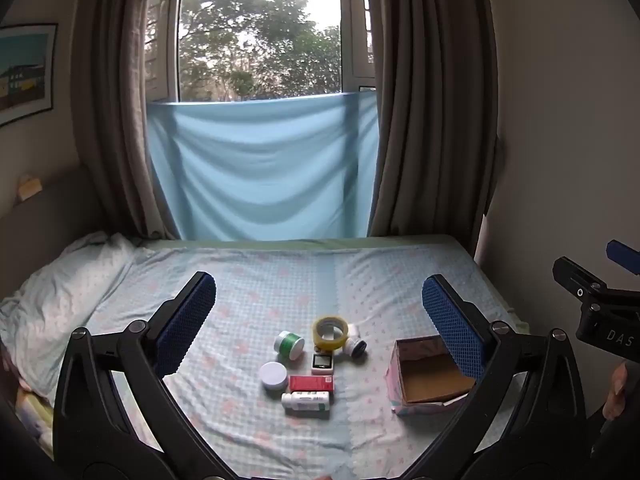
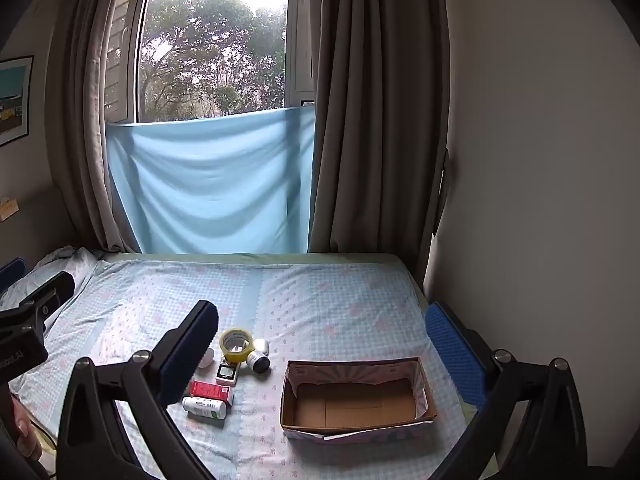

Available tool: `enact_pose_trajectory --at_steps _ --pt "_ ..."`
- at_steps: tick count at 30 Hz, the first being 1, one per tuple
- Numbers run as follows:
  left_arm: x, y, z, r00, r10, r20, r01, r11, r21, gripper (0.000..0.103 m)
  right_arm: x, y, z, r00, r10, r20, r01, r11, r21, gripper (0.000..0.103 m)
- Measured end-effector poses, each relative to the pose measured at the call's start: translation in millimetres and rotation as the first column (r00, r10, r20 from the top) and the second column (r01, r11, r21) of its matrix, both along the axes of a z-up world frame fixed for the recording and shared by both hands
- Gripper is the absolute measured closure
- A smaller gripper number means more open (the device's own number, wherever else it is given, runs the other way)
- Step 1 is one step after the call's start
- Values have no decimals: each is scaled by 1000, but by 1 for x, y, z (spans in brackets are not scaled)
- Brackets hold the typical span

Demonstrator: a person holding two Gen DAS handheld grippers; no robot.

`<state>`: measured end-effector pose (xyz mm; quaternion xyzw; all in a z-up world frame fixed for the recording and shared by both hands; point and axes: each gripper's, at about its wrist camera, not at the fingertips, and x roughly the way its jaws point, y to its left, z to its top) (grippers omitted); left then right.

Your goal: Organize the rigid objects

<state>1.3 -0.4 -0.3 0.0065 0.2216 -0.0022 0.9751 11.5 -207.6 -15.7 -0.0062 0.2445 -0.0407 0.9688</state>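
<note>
Broadly, a bed (image 1: 280, 280) with a blue-and-pink checked sheet fills the lower part of both views, its far edge against a window (image 1: 260, 32) half covered by a hanging blue cloth (image 1: 260, 168), with grey curtains (image 1: 432, 100) on either side. On the sheet to the right sits a cardboard box (image 2: 356, 400), open on top, nothing inside it. The left gripper (image 1: 319, 312) hangs above the bed with its blue-padded fingers spread wide, gripping nothing; the right gripper (image 2: 322, 344) is likewise wide apart and holds nothing, the box lying between its fingers in the right wrist view. Just left of the box lies a cluster of small things: a roll of yellow tape (image 1: 330, 332) standing on edge, a green tub (image 1: 289, 345), a round white lid (image 1: 273, 375), a red packet (image 1: 311, 383), a white bottle (image 1: 306, 401) on its side just in front of the packet, a small digital scale (image 1: 322, 363) and a dark-capped jar (image 1: 355, 347) beside the tape.
</note>
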Motion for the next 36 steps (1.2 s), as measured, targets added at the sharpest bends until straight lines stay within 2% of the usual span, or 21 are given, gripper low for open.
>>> enact_pose_trajectory --at_steps 8,10,36 --pt "-10 9 12 999 -14 38 14 1000 -9 0 -1 -4 0 1000 1 4 -1 1000 15 0" --pt "-10 2 9 999 -10 39 10 1000 10 0 -2 -6 1 1000 3 5 -3 1000 17 0" --pt "-1 1 -1 1000 12 21 -12 1000 19 0 2 -1 0 1000 13 8 -13 1000 16 0"
